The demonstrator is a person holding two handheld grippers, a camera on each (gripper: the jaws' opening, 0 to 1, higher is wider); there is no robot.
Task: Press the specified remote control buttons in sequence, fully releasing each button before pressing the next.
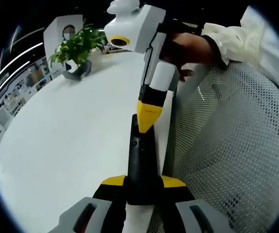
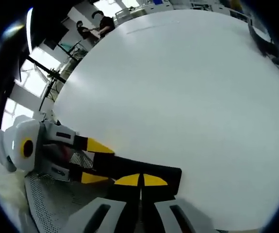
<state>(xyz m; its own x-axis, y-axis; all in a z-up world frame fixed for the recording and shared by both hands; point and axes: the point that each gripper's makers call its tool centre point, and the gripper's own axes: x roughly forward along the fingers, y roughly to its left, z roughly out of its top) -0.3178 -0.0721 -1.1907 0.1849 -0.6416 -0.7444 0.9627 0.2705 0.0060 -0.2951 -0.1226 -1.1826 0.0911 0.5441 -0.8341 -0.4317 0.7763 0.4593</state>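
The left claw (image 1: 141,187) clamps the black remote control (image 1: 140,162) at lower centre, over the white surface (image 1: 71,141). The right claw (image 2: 140,180), tips together, presses the remote control (image 2: 139,171).

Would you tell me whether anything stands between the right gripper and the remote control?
Nothing visible does: the right gripper has its shut yellow tips on the remote control, which the left gripper clamps at its near end.

No text, label or number is legible anywhere.
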